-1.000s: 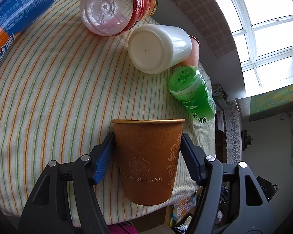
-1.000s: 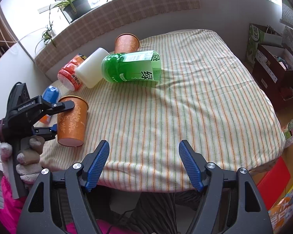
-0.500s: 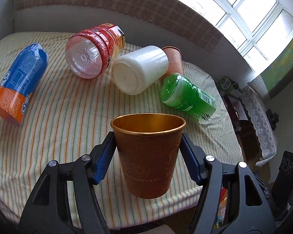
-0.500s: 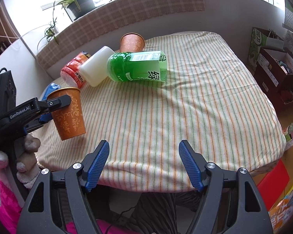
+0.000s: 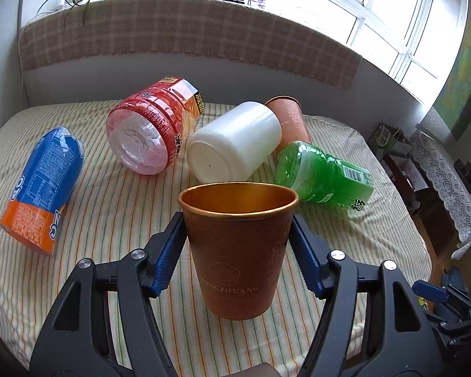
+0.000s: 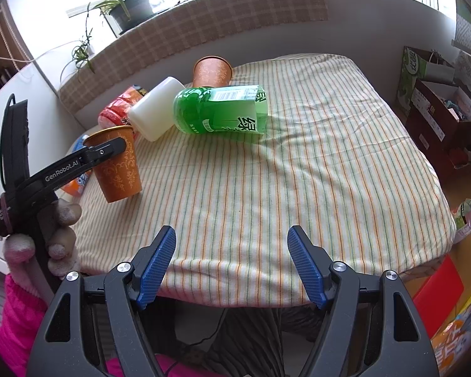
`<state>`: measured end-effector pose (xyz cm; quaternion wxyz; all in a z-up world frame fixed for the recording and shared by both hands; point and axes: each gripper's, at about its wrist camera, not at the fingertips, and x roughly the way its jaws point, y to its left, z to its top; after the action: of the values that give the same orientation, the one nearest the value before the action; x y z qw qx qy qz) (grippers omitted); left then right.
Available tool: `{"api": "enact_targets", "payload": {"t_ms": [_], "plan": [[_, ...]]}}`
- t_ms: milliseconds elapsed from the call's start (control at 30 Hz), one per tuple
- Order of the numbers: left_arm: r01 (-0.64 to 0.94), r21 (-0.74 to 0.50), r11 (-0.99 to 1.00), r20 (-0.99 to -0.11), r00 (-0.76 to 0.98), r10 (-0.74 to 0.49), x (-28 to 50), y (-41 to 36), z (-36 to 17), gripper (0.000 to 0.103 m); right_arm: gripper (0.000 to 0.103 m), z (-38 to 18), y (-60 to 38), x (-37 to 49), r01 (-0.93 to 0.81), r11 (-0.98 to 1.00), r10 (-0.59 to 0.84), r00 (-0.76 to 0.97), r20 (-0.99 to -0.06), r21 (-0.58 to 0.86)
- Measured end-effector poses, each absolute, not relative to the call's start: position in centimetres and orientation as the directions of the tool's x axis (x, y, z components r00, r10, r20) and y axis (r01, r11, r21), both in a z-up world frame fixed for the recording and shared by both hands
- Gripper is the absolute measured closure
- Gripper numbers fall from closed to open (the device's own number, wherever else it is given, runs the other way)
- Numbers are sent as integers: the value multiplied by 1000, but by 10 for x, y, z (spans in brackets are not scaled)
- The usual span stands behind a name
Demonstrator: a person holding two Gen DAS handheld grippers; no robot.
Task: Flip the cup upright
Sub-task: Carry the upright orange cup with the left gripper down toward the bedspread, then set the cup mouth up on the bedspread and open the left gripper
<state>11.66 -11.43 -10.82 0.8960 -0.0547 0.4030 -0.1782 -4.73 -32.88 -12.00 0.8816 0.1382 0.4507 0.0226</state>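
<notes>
Between the blue pads of the left gripper (image 5: 238,248) sits the brown paper cup (image 5: 238,251), mouth up and nearly upright, pinched from both sides just below its gold rim. From the right wrist view the cup (image 6: 117,165) leans slightly, and its base is at the striped cloth of the surface (image 6: 267,188) near the left edge; whether it touches the cloth I cannot tell. A gloved hand (image 6: 47,238) with a pink sleeve grips the handle of the left gripper, which reaches in from the left and slopes up toward the cup; the arm of the tool reads "GenRobot.AI". Printed low on the cup is "ONGZHUANG" beneath a round emblem.

Low at the near edge of the surface hangs the right gripper (image 6: 230,260), its jaws spread wide with nothing between them.

Farther back lie a white jar (image 5: 234,144), a red-labelled clear jar (image 5: 154,132) with Chinese writing, and a green bottle (image 5: 320,176) with a barcode and Chinese characters. A second brown cup (image 5: 290,119) lies behind the white jar. Off to the left lies a blue and orange can (image 5: 40,188).
</notes>
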Motion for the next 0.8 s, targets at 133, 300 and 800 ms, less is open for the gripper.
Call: {"api": "enact_targets", "payload": {"t_ms": [133,300,800], "plan": [[282,-230,932,-693,625,-360,112,-114,-111,35,30,-119,-330,-48,87,961,160,594,-789,261],[305,-198,932,-688,634,-353,101,-115,-107,35,30,-116,-331,-47,92,961,156,599,-786,261],[345,-218,913,-703,593,-392,83,-109,-102,35,30,-111,-318,-41,66,965,164,605,-779,254]]}}
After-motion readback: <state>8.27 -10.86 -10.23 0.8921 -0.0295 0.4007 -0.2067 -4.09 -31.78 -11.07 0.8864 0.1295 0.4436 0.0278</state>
